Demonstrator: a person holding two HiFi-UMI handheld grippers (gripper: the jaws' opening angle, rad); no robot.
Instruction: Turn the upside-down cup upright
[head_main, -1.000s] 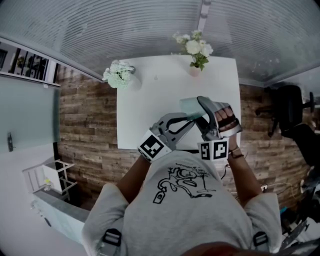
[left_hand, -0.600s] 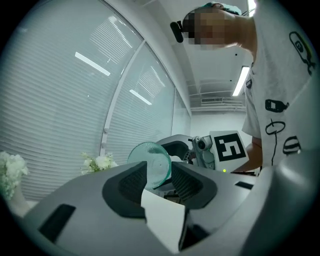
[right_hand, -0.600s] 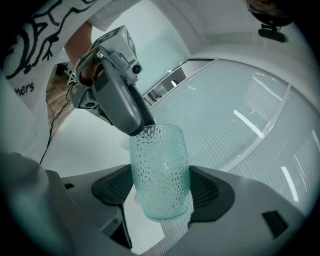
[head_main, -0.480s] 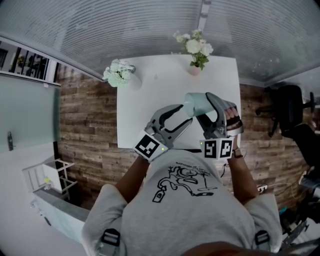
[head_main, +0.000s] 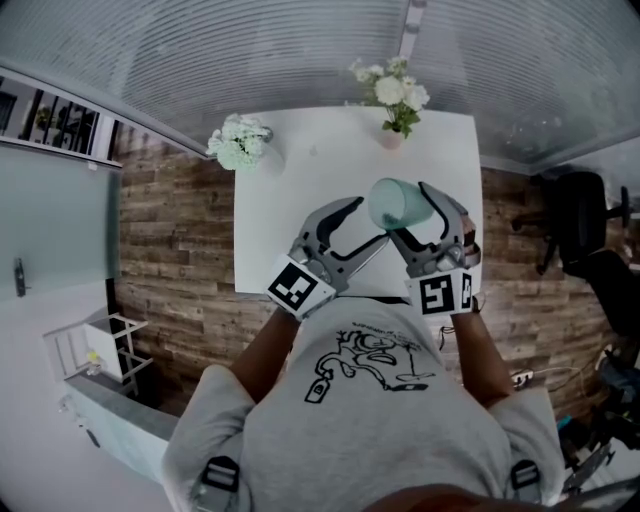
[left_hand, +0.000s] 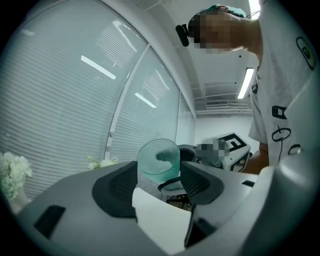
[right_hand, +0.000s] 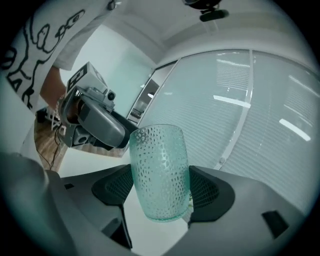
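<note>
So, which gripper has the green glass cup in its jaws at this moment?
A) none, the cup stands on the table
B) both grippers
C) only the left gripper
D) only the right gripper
D: the right gripper has its jaws pressed on both sides of the cup, while the jaws of the left gripper have just been opening and stand wide, with the cup in their gap but not gripped.

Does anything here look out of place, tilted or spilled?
Only the cup: it hangs above the white table, roughly on its side, clamped in the right hand-held gripper instead of standing. Nothing looks spilled or broken, and both flower bunches at the far edge stand upright.
</note>
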